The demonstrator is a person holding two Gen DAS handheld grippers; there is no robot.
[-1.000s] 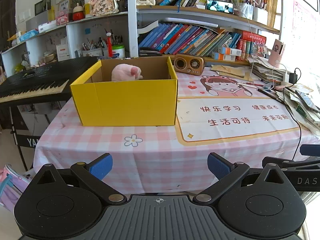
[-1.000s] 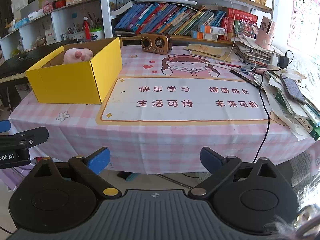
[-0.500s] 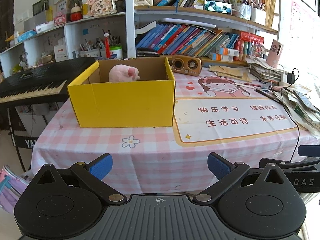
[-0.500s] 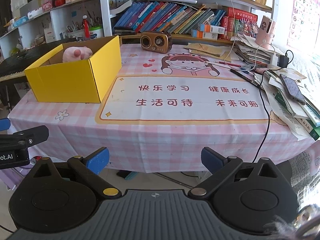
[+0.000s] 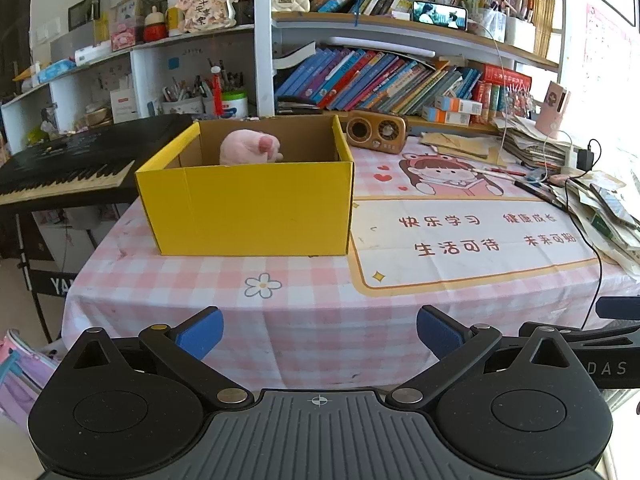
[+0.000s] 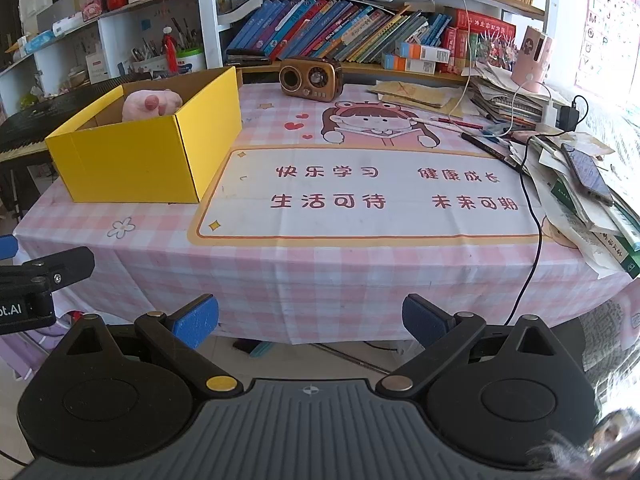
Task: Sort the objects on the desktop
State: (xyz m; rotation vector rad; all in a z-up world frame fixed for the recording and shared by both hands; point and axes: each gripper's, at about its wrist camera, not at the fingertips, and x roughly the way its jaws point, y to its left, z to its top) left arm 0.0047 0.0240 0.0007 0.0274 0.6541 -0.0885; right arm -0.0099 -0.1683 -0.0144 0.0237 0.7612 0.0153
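With both the left gripper (image 5: pixel 319 330) and right gripper (image 6: pixel 310 318) spread wide and empty off the table's near edge, sorting looks nearly done or between picks. One pink plush toy (image 5: pixel 249 151) lies inside the one yellow box (image 5: pixel 256 206); one radio (image 6: pixel 311 79) stands behind that box, perhaps the next reach.

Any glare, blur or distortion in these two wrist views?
Left wrist: window light blows out the right edge; bookshelf bows from the fisheye; yellow box sharp. Right wrist: wall poster washed out, bottom-right corner smeared; desk mat text crisp.
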